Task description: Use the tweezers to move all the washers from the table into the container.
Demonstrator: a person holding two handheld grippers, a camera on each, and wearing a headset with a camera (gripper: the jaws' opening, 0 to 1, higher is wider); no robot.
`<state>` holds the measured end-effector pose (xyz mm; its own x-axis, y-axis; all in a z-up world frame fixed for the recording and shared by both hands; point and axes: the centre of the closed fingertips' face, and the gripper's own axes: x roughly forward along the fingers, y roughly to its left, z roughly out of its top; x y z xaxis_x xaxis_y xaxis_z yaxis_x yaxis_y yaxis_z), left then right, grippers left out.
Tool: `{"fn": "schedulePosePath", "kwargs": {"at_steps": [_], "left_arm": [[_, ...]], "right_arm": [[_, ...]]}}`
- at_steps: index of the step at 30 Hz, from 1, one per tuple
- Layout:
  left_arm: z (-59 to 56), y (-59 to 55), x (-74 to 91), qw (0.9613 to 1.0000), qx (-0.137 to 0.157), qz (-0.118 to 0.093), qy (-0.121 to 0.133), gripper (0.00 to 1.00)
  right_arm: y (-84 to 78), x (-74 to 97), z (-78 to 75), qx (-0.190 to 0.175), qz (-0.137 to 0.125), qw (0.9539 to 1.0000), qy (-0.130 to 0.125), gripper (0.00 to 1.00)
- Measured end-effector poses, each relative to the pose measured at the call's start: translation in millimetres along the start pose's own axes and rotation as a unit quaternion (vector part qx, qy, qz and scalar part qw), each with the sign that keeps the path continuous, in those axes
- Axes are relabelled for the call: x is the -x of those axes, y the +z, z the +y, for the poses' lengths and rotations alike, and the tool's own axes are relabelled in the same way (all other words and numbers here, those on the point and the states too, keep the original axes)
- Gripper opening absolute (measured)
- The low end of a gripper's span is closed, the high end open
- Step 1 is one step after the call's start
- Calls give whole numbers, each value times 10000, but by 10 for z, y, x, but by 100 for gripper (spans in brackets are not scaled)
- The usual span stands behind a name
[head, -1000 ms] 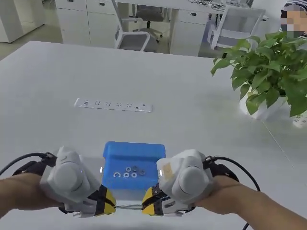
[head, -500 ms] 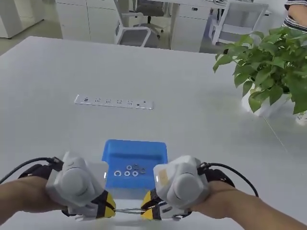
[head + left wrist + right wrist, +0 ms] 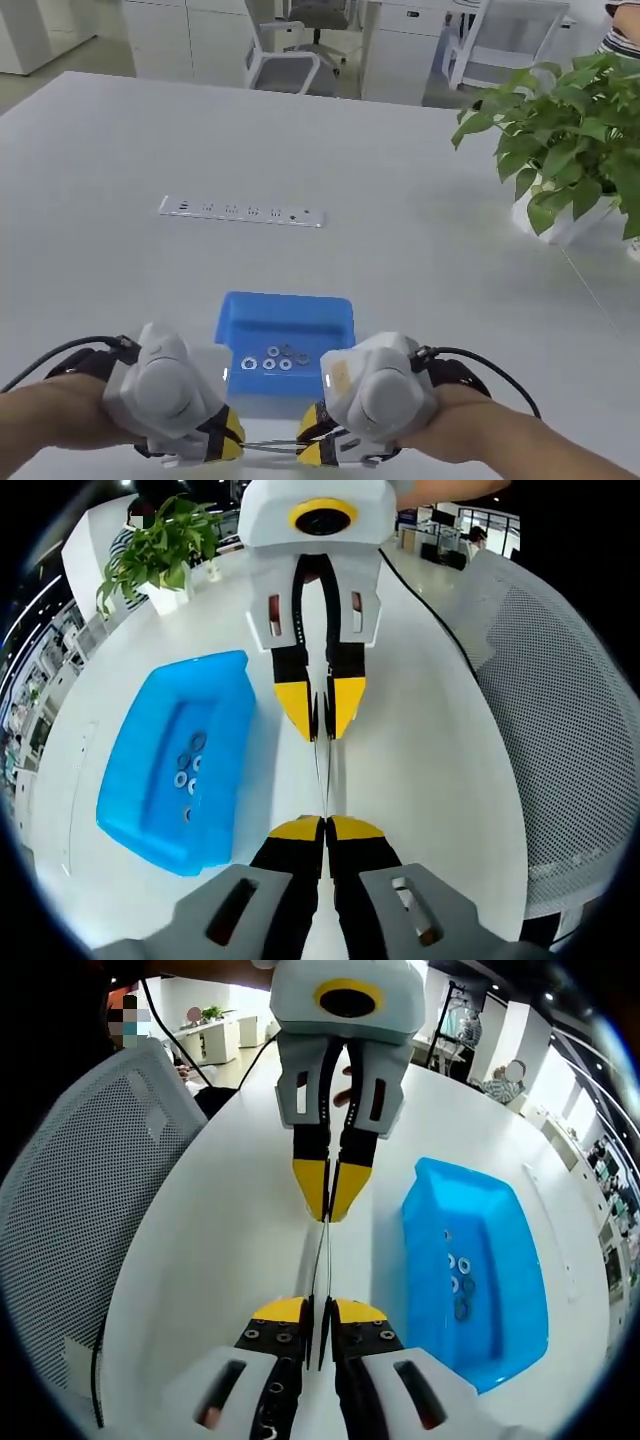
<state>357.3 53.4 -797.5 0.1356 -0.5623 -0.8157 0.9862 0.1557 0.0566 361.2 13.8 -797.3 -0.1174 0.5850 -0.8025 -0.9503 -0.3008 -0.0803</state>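
In the head view, the left gripper and the right gripper pointed tip to tip at the near edge of the white table. A thin pair of tweezers bridged the gap between them. The gripper views showed the tongs more plainly. Each gripper's yellow-tipped jaws were pressed together on one end of the tweezers, and the slim metal legs ran straight from one pair of tips to the other.

The blue container sat on the table just beyond the grippers, with the washers in a loose cluster on its floor. From the head the grippers' white bodies covered the container's near corners. The gripper views showed it whole, lying beside the line of the tweezers.

The gripper views also took in a grey mesh-backed chair at the table's near side. Farther across the table lay a white power strip, well apart from the container. A potted plant stood at the far right. Office chairs stood beyond the table.
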Motion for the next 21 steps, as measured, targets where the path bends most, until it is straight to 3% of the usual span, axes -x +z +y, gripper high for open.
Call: {"fn": "schedulePosePath", "kwargs": {"at_steps": [21], "left_arm": [[-28,-50,-80,9999,-31,120,-75,6]], "right_arm": [[-56,-64,29,30,69,10000,61,11]]}}
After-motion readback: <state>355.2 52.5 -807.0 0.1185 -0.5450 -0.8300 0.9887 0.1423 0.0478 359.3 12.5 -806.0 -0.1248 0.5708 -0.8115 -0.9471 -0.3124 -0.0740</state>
